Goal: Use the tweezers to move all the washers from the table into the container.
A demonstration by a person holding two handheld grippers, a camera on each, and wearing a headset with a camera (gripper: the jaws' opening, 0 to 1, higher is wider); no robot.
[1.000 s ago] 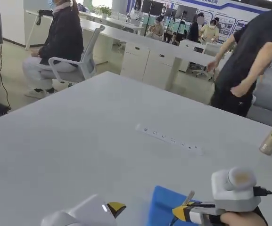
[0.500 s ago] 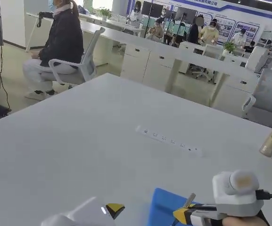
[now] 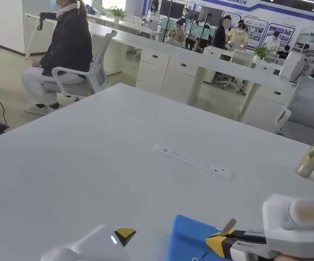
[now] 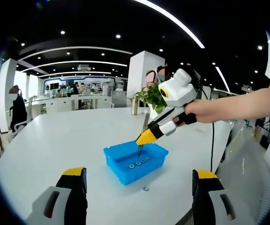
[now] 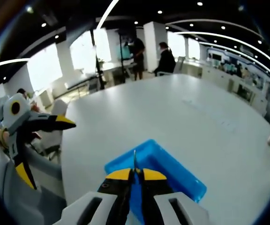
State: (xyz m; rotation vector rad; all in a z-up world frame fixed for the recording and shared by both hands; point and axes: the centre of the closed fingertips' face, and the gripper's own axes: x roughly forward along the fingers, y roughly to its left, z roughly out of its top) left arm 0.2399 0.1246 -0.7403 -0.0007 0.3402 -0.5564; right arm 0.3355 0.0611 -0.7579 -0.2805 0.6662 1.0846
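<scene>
Holding its jaws spread wide and empty, the left gripper point(image 4: 139, 174) faces the table point(image 4: 55, 145). One washer point(image 4: 145, 189) lies on the table at 6 o'clock of the blue container point(image 4: 125, 171). Several washers point(image 4: 138, 162) lie inside it. The right gripper point(image 4: 145, 138) pinches the tweezers point(image 4: 140, 149), tip pointing down over the container.

Bright, even light falls from ceiling strips point(image 4: 172, 21); shadows on the white worktop point(image 3: 91, 179) are faint. Both gripper views bend at their edges, the right one blurred.
</scene>
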